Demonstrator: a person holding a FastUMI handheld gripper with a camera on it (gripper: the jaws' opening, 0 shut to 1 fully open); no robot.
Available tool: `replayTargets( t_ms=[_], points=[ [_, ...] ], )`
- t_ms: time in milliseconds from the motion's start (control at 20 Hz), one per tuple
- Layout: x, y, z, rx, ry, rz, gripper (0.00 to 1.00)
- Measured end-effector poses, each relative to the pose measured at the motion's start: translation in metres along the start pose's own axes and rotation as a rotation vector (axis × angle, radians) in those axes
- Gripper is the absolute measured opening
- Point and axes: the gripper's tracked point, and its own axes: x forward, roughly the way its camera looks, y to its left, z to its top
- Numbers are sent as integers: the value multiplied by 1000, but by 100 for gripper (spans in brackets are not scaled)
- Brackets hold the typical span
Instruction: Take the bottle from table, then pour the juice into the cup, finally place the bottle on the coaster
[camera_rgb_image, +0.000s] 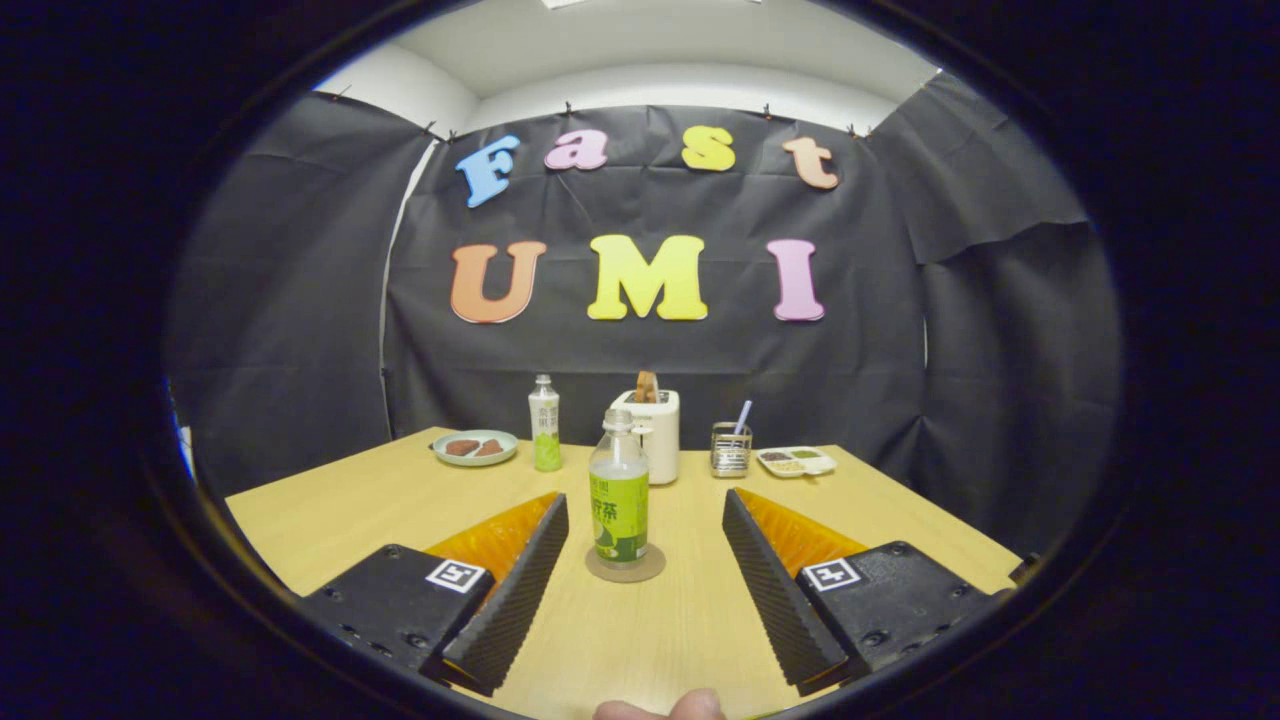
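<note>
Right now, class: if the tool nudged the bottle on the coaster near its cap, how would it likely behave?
The bottle is tall and narrow on a small coaster, so it would probably tip rather than slide. It looks like thin clear plastic, likely light and slightly squashy. The tool stands open, its fingers on either side, not touching.

Even, bright overhead light; ceiling glows white. Desk (400, 500) evenly lit, soft shadow under bottle (619, 490). Strong fisheye bending toward rim, desk edges curved. Centre sharp; far items small, slightly soft. No glare.
</note>
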Motion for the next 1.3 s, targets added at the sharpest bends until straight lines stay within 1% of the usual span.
replayTargets(
  t_ms=[250, 450, 650, 1000, 1300],
  points=[
    [-46, 9, -9, -55, -60, -39, 100],
    [-64, 23, -14, -59, -100, -36, 100],
    [-68, 27, -22, -45, -102, -41, 100],
    [-63, 28, -28, 24, -105, -44, 100],
    [-67, 33, -22, 14, -135, -47, 100]
  ],
)
